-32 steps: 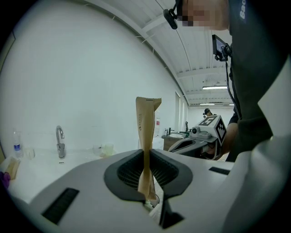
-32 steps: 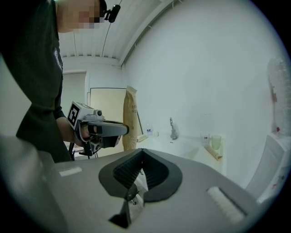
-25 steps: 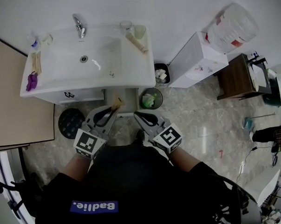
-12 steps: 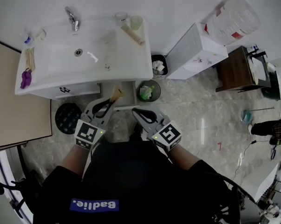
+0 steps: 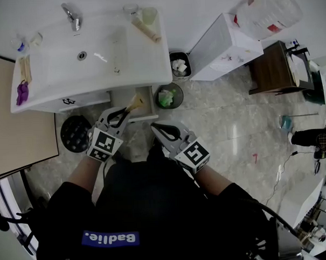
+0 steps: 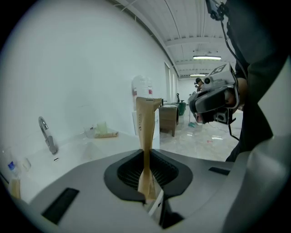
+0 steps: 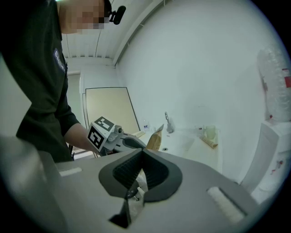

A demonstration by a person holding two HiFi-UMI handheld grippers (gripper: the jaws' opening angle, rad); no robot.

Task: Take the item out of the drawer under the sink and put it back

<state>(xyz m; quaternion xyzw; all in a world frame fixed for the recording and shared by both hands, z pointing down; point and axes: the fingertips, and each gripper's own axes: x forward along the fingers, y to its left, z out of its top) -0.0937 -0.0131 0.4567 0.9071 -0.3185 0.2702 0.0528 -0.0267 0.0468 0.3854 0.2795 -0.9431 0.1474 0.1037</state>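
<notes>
Grip on the left was firm: your left gripper (image 5: pixel 125 109) had its jaws pressed onto the narrow waist of the tan packet (image 6: pixel 146 122), and the packet stood upright out of them, its wider end on top. Seen from your head, that wider end sat over the open drawer (image 5: pixel 147 101), which was pulled out from under the front edge of the vanity top (image 5: pixel 149 68), towards its right end. The packet was in the air, touching nothing but the jaws.

Your right gripper (image 5: pixel 155 128) hung just beside the left one, in front of the drawer, jaws together with nothing between them. Both grippers were close in front of your body, and the right gripper view caught the left one's marker cube and the packet off to its left.

Up on the vanity top, the faucet (image 5: pixel 72 18) stood at the middle of the back edge. A pale green cup (image 5: pixel 149 14) and a clear glass (image 5: pixel 130 11) sat at the back right corner, with a tan roll (image 5: pixel 147 31) lying slantwise just in front of them. A purple thing (image 5: pixel 22 94) lay along the left edge near the front corner, and a pale wooden piece (image 5: pixel 24 67) lay behind it.

On the floor, a round bin (image 5: pixel 168 96) with green stuff inside stood just right of the drawer, a second bin (image 5: pixel 179 65) with white scraps stood behind it, and a dark round object (image 5: pixel 75 134) sat left of your left gripper.
</notes>
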